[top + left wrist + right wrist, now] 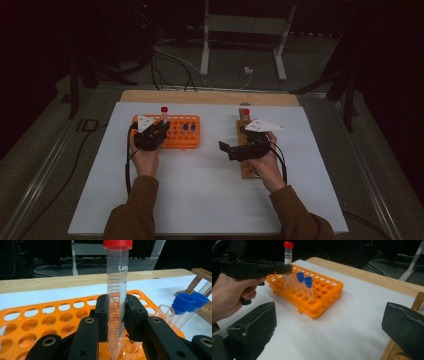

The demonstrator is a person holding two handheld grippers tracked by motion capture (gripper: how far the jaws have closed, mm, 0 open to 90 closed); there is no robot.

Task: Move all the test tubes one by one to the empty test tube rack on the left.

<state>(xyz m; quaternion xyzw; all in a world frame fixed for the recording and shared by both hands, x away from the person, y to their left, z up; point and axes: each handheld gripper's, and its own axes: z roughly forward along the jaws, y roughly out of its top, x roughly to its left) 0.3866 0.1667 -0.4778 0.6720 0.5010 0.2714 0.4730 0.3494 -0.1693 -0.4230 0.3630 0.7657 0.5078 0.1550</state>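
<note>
Red-capped clear tube (116, 290), upright, graduated, clamped in left gripper (117, 325) jaws; right gripper (329, 325) jaws apart.

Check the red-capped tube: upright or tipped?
Upright: the red-capped tube stands vertical between the left tool's pads, tip entering the orange rack.

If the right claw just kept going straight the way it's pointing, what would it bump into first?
Probably the orange rack. The right claw, jaws wide open, points across bare white paper toward it, with the blue-capped tubes standing nearest. Depth is hard to judge, so it might pass just beside the rack.
</note>
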